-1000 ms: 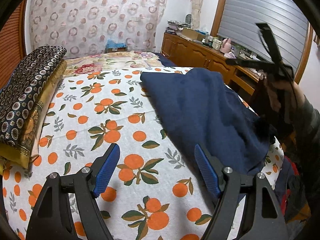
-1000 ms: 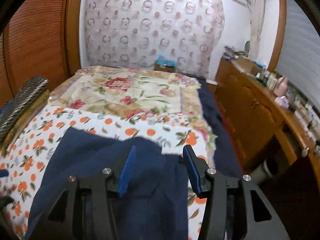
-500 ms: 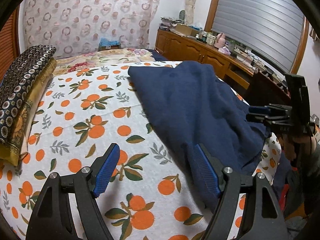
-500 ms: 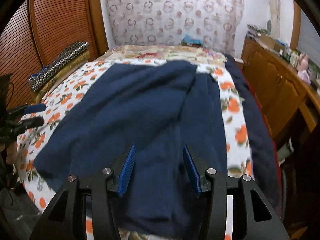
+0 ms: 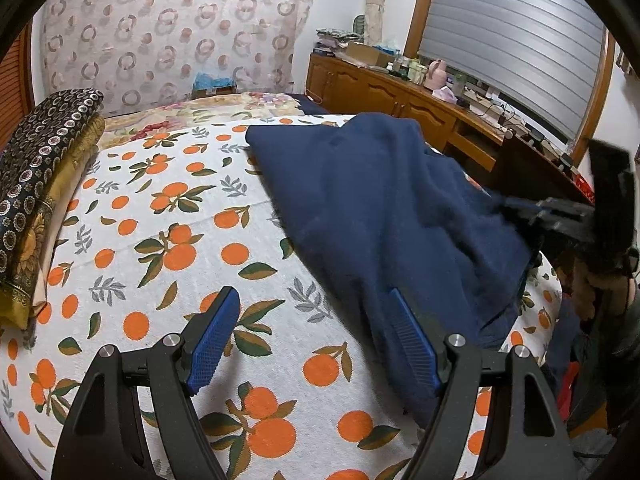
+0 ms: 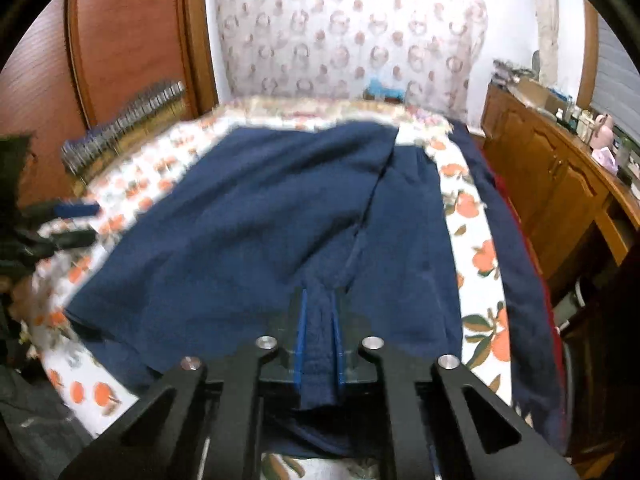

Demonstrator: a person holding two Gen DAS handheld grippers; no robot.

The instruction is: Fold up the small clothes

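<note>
— Both claws free? 
— No; the right claw point(image 6: 319, 344) had just pinched the navy garment's point(image 6: 256, 216) near hem on the bed point(image 5: 168, 240); the left claw point(image 5: 312, 344) gaped wide beside it; folding could begin.

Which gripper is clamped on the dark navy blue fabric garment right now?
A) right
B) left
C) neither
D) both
A: the right gripper has a fold of the dark navy blue fabric garment pinched between shut fingers, while the left gripper hangs open over the orange-print sheet.
</note>
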